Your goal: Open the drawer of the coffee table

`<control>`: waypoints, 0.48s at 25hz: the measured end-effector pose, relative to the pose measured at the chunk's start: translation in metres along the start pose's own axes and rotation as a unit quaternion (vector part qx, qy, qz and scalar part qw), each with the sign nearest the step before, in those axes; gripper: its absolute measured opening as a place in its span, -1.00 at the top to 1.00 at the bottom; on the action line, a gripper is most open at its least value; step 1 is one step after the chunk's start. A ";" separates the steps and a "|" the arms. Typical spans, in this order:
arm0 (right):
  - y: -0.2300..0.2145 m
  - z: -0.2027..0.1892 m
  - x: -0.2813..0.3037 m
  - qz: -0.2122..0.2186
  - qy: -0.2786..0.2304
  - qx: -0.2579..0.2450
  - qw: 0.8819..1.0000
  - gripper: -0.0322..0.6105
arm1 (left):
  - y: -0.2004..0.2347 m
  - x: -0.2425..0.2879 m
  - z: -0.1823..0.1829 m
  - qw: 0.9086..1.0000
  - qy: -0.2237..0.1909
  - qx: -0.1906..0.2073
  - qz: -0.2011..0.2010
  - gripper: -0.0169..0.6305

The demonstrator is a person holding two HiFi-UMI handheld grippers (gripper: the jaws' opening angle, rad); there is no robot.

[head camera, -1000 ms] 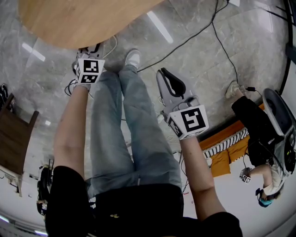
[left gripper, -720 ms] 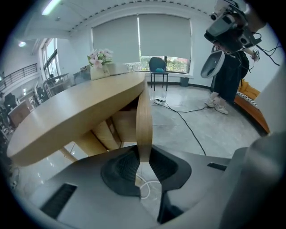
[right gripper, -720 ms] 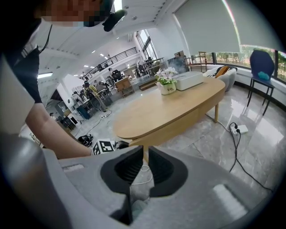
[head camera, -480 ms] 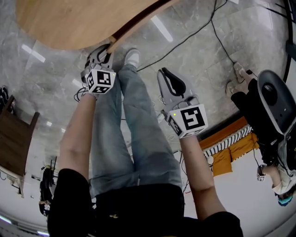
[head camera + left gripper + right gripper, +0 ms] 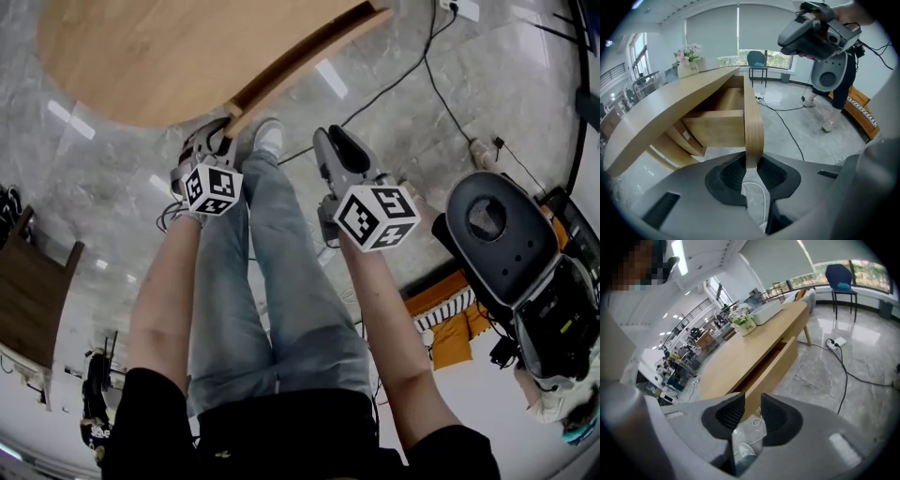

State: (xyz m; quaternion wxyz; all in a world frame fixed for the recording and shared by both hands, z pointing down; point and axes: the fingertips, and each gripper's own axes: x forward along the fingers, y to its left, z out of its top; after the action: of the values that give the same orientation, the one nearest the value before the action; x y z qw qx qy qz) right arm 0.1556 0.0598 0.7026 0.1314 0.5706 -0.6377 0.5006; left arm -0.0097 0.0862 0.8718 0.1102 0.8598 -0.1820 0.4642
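The oval light-wood coffee table (image 5: 131, 56) stands on a grey marble floor (image 5: 441, 122), and its shallow wooden drawer (image 5: 717, 126) is pulled well out from under the top on the side nearest the person. The drawer's long axis lies along the table's edge. In the head view its front panel runs as a slanted strip from the table's near rim up toward the right. Its open box points back in under the tabletop.

The left gripper (image 5: 751, 165) is clenched on the near end of that front panel. The left gripper view shows both dark ribbed pads pressed against the two faces of the thin board, which rises on edge straight up from between them. The right gripper (image 5: 753, 409) hangs off the table, just beside the drawer's outer face and above the floor. Its jaws have just been opening and now stand apart with nothing between them. Through the gap only a white cable and a light shoe (image 5: 270, 117) show.

On the tabletop, toward its far end, sit a small white pot of flowers (image 5: 744, 322) and a flat white box (image 5: 766, 311). Black cables (image 5: 389, 80) trail over the floor out from the table, and a grey office chair (image 5: 497, 234) stands well clear of it.
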 end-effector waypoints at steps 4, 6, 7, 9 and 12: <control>-0.020 0.019 0.034 -0.008 -0.015 0.115 0.993 0.48 | 0.000 0.001 0.005 1.000 0.015 -0.005 -0.002 0.70; -0.022 0.023 0.053 -0.006 -0.025 0.160 0.987 0.37 | 0.000 0.000 0.000 1.000 0.018 -0.010 -0.003 0.70; -0.024 0.025 0.062 -0.008 -0.029 0.174 0.984 0.32 | 0.002 -0.001 0.000 1.000 0.021 -0.012 -0.004 0.70; -0.030 0.031 0.080 -0.014 -0.032 0.191 0.981 0.29 | 0.006 -0.004 0.004 0.999 0.030 -0.016 -0.001 0.70; -0.036 0.037 0.102 -0.019 -0.026 0.209 0.977 0.27 | 0.009 -0.007 0.008 0.999 0.038 -0.016 -0.004 0.70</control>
State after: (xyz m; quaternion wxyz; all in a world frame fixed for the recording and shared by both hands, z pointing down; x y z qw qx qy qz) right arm 0.1695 -0.0252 0.7786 0.0018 0.6099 -0.5111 0.6056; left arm -0.0106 0.0766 0.8614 0.1327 0.8405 -0.1817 0.4929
